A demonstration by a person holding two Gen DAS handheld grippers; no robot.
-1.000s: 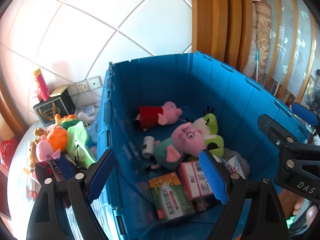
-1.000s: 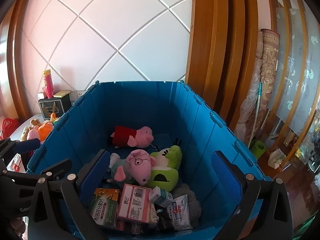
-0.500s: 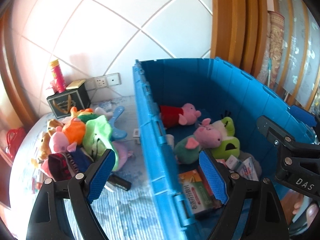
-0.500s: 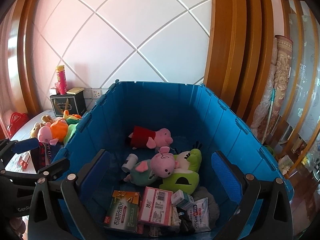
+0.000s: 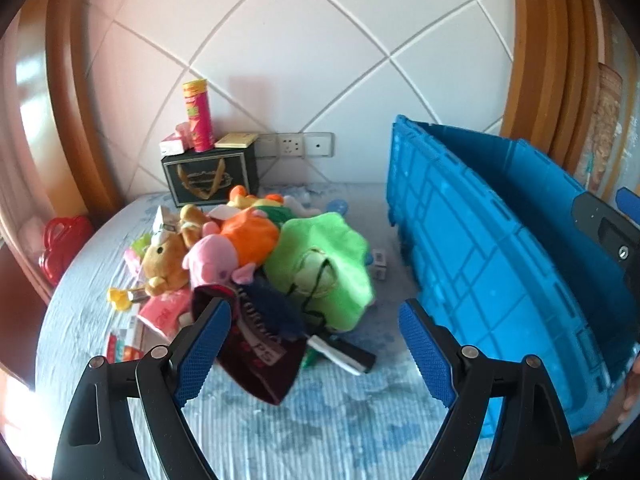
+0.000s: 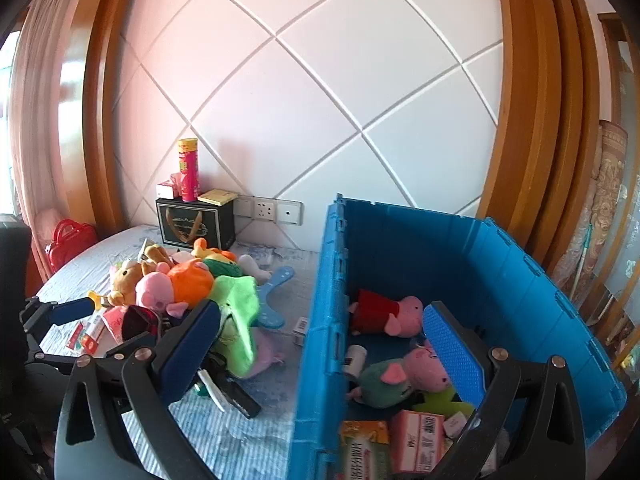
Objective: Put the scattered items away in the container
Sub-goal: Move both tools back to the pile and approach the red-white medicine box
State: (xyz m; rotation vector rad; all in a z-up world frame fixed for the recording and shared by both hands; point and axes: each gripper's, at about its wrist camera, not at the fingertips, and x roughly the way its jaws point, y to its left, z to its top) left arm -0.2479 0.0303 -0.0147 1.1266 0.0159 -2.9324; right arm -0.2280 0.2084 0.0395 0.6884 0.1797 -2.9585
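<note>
toy pile (image 5: pixel 256 264) beyond left hand-held gripper (image 5: pixel 316 344), empty

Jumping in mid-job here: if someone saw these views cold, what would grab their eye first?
First, the big blue crate on the right, with pig plushes and medicine boxes already inside. Next, the bright heap of toys left of it on the striped cloth, where a lime-green plush and an orange one stand out. Both the left gripper and right gripper are open and empty.
</note>
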